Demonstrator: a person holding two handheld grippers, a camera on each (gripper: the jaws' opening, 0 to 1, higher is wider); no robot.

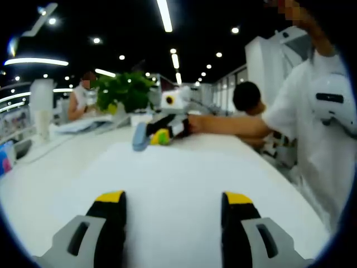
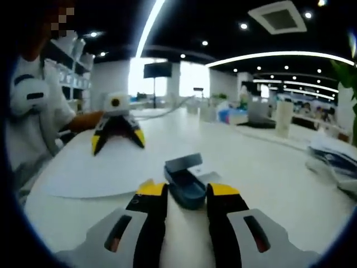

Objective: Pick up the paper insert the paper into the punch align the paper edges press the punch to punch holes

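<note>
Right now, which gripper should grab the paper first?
Probably left: the left gripper hangs open right over the paper. The right gripper sits by the punch, beside the sheet.

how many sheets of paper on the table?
1 that I can make out: the sheet of paper lies flat on the table, left of the hole punch. More could be stacked under it.

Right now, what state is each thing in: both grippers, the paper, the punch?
left gripper: open, empty, jaws over the paper.
right gripper: open, empty, jaws either side of the punch's near end.
paper: flat on the white table, not yet picked up.
punch: on the table, top lever raised, at the paper's edge; whether paper is in its slot, cannot tell.
</note>
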